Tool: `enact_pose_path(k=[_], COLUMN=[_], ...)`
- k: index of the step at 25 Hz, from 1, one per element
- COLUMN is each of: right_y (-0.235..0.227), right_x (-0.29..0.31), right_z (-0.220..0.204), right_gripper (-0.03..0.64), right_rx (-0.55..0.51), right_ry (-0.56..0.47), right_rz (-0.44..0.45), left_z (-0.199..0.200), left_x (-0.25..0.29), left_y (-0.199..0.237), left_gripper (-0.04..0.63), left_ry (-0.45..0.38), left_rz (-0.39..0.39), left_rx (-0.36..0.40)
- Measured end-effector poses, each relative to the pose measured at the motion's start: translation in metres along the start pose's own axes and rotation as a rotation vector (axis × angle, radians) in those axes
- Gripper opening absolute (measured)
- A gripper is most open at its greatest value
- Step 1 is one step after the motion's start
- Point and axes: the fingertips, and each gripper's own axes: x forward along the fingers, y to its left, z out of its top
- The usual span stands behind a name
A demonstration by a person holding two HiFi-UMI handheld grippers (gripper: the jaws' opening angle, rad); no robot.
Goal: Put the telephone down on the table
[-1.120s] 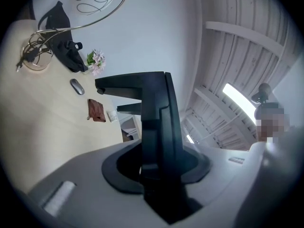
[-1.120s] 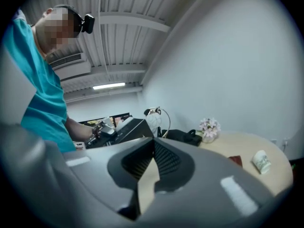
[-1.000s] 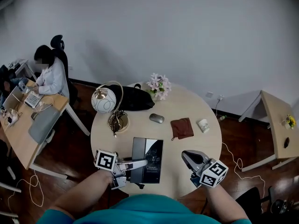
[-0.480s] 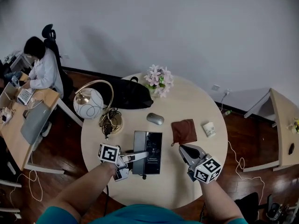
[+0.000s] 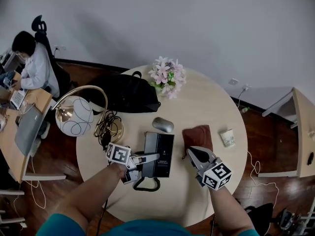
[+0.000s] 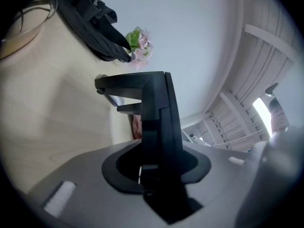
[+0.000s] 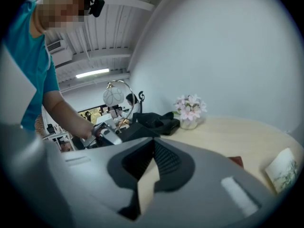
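Within the last second both hands have come forward and down over the desk. The telephone, which was near the desk's front edge, now lies flat just before the mouse and beside the brown cloth.

The left claw is half closed and grips the telephone by its left edge; its own view shows the black body clamped upright between the jaws. A loop of cord shows below the telephone, on the desk.

The right claw has its jaws together with nothing in them, and it points at the cloth.

I judge that the lowering is almost finished. Whether the telephone already rests on the desk I cannot tell from here. What is left is to set it down fully and open the left claw.
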Motion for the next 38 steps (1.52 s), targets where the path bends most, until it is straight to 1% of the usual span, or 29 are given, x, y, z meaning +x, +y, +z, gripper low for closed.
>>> enact_pose_path(k=[2,6,8,9,12,15,17,22,24,25,27,28,30,33,35,38], right_y=[-0.001,0.0,0.0,-0.001,0.001,0.002,0.002,0.005,0.007,0.007,0.007,0.007,0.009,0.013,0.016,0.022], right_x=[0.006,0.012,0.014,0.015,0.017,0.019,0.019,0.019,0.019,0.018,0.016,0.016,0.015,0.012,0.009,0.004], right_z=[-0.002,-0.007,-0.008,-0.008,-0.006,-0.004,-0.004,-0.003,-0.004,-0.004,-0.005,-0.005,-0.006,-0.005,-0.002,0.004], right_gripper=[0.002,0.002,0.002,0.002,0.002,0.002,0.002,0.002,0.002,0.002,0.002,0.002,0.002,0.002,0.002,0.002], right_rx=[0.002,-0.007,-0.009,-0.009,-0.004,-0.008,-0.009,-0.012,-0.012,-0.011,-0.01,-0.01,-0.011,-0.011,-0.011,-0.013], right_ry=[0.006,0.031,0.036,0.037,0.033,0.035,0.037,0.046,0.051,0.053,0.057,0.058,0.061,0.063,0.06,0.054], right_rz=[0.009,0.026,0.031,0.033,0.042,0.05,0.053,0.058,0.057,0.055,0.051,0.049,0.047,0.044,0.041,0.032], left_z=[0.003,0.007,0.006,0.004,-0.006,-0.008,-0.007,-0.003,-0.001,0.001,0.007,0.009,0.014,0.021,0.021,0.015], left_x=[0.003,0.008,0.01,0.011,0.011,0.008,0.003,-0.005,-0.009,-0.011,-0.018,-0.022,-0.029,-0.04,-0.048,-0.058], left_y=[0.009,0.021,0.026,0.029,0.04,0.045,0.05,0.061,0.064,0.066,0.071,0.073,0.072,0.066,0.058,0.041], left_gripper=[0.17,0.17,0.17,0.17,0.185,0.19,0.193,0.247,0.271,0.278,0.352,0.372,0.374,0.374,0.374,0.373], left_ry=[0.009,0.011,0.023,0.037,0.1,0.113,0.109,0.072,0.055,0.044,0.021,0.009,-0.023,-0.089,-0.127,-0.16], left_rz=[0.0,-0.038,-0.047,-0.042,0.014,0.061,0.11,0.246,0.301,0.338,0.417,0.446,0.47,0.483,0.48,0.469], left_rx=[-0.01,-0.027,-0.008,0.015,0.102,0.125,0.133,0.127,0.139,0.157,0.212,0.235,0.25,0.255,0.26,0.284])
